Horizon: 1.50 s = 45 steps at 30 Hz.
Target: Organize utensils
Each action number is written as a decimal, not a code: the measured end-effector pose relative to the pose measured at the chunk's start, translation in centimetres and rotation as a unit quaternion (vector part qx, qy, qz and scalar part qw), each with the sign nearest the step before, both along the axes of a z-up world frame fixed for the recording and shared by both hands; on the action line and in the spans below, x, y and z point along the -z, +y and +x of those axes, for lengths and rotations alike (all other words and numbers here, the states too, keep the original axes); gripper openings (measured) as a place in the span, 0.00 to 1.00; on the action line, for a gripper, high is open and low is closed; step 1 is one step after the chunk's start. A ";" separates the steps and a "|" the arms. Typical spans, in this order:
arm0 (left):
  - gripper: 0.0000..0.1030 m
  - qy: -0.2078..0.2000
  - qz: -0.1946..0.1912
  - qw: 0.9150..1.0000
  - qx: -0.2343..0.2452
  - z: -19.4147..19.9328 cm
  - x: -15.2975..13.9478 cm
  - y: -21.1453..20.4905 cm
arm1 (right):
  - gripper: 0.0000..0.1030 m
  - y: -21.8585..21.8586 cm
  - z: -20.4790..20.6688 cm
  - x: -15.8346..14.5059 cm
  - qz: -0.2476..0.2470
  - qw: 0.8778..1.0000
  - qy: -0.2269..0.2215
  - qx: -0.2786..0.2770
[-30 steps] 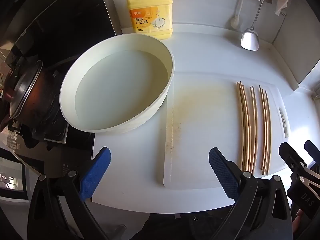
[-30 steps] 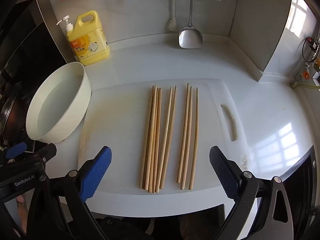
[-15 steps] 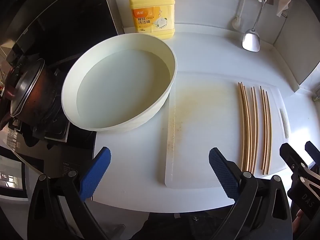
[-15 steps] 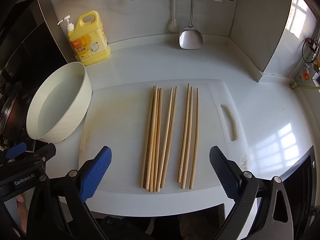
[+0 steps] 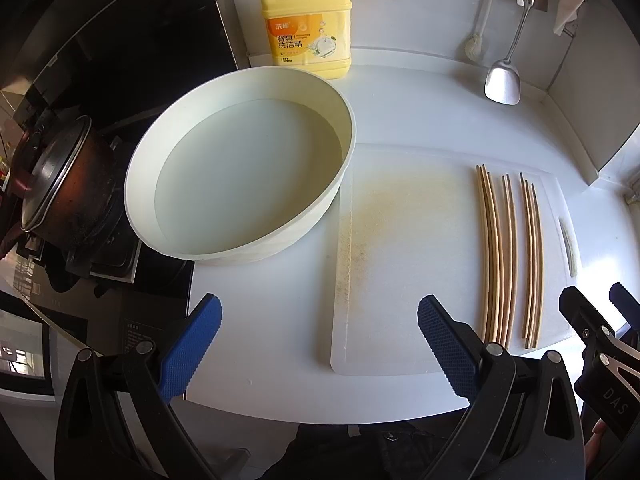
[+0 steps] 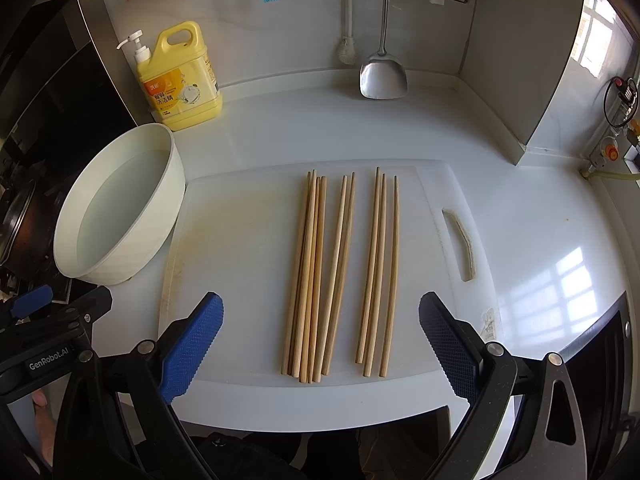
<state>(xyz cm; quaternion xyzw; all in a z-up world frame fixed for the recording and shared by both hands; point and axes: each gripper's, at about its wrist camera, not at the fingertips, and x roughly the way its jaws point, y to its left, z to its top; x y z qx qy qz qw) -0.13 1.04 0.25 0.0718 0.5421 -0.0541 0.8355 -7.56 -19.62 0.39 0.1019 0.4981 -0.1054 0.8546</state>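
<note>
Reading "GenRobot.AI" on left tongs (image 6: 32,304), chopsticks (image 6: 340,272) on board (image 6: 240,240)

Left hand-held gripper (image 5: 318,344) agape, right hand-held gripper (image 6: 320,344) likewise; seemingly level.

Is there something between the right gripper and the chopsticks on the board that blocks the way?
Nothing visible does. The right gripper is open and points at the chopsticks, which lie bare on the cutting board. The basin stands off to the left of the board, the soap bottle and spatula behind it.
</note>
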 end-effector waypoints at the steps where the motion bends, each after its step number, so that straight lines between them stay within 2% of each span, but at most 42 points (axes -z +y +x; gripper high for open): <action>1: 0.94 0.000 0.000 1.000 0.000 0.0 0.0 0.0 | 0.91 0.0 0.0 0.0 0.000 1.000 0.000 0.000; 45: 0.94 -0.001 0.000 1.000 -0.001 -0.2 -0.2 0.0 | 0.91 0.3 -0.3 -0.3 -0.003 1.000 0.001 0.000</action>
